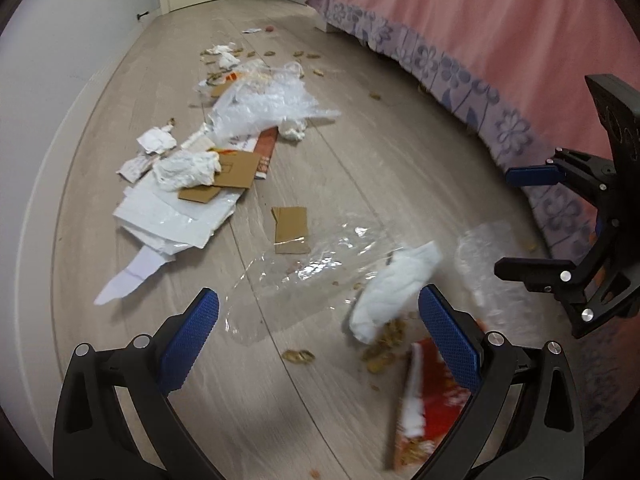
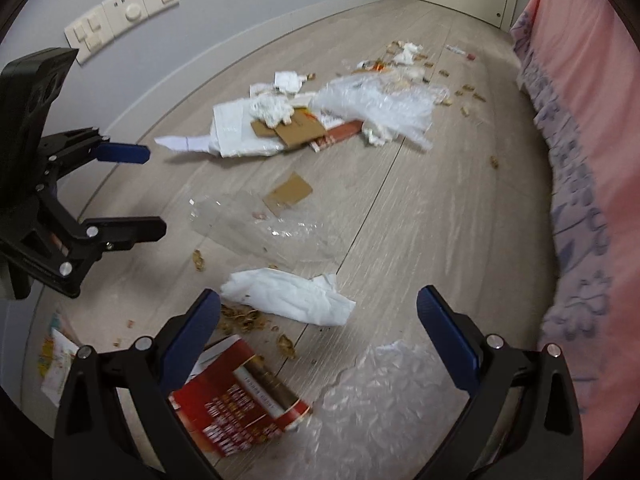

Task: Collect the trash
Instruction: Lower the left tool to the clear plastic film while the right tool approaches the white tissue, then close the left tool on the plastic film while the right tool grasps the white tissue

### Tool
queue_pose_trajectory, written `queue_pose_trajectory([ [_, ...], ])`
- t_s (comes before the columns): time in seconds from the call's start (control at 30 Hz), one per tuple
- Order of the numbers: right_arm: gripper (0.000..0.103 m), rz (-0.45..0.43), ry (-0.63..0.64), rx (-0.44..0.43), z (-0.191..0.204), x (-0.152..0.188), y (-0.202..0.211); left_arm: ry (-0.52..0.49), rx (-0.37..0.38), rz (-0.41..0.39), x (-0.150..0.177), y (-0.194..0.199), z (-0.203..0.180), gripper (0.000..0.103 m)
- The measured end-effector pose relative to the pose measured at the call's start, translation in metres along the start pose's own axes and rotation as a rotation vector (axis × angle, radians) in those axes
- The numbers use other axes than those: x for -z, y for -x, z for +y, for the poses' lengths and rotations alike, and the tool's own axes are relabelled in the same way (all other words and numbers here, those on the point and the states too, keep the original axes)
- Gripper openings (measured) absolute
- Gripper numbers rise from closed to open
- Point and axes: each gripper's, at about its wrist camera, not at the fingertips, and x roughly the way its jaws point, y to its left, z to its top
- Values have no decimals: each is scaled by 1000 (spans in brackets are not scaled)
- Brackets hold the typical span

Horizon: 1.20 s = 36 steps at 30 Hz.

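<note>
Showing red box [image 2: 240, 404], print blurred, unreadable

two grippers: the left gripper [image 1: 318, 322] and the right gripper [image 2: 318, 320]. one red box [image 2: 240, 398]. one flat white tissue [image 2: 288, 298]. one lone cardboard piece [image 1: 291, 230] mid-frame. peanut shells [image 2: 240, 316]: too many to count.

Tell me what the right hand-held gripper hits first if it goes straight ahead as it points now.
Probably the white tissue on the floor, lying centred ahead of the open right hand-held gripper. Depth is uncertain; the red packet lies nearer but left of the line.
</note>
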Motion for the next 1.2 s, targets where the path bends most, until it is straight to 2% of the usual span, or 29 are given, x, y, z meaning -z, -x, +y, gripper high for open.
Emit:
queue_pose_trajectory([
  [0.13,96,-8,29,-12,-6,10,-32,-51,-5,-15,6,-35,11,97],
  [0.37,96,-22,100,-40,-4,23,-66,-141,12,-32,14,-73,12,97],
  [0.47,95,-28,109,-54,-2,26,-74,-143,34,-38,15,-83,15,97],
  [0.5,89,-29,117,-59,-1,27,-77,-148,38,-40,16,-86,14,97],
  [0.53,79,-28,126,-62,0,28,-80,-152,41,-41,16,-87,13,95],
  [0.77,78,-19,159,-64,5,34,-92,-166,43,-25,24,-99,10,80],
  [0.87,78,-15,165,-70,5,36,-93,-177,41,-16,27,-100,9,72],
  [0.9,78,-14,163,-71,5,36,-94,-178,41,-13,27,-100,9,66],
  [0.97,78,-15,155,-78,5,35,-96,-181,39,-6,27,-102,8,52],
  [1.0,78,-15,155,-83,5,35,-97,-184,36,-1,27,-103,8,39],
  [1.03,76,-14,157,-87,6,35,-98,-184,35,8,27,-105,8,30],
  [1.2,64,3,166,-105,8,37,-102,-162,34,25,31,-107,12,13],
])
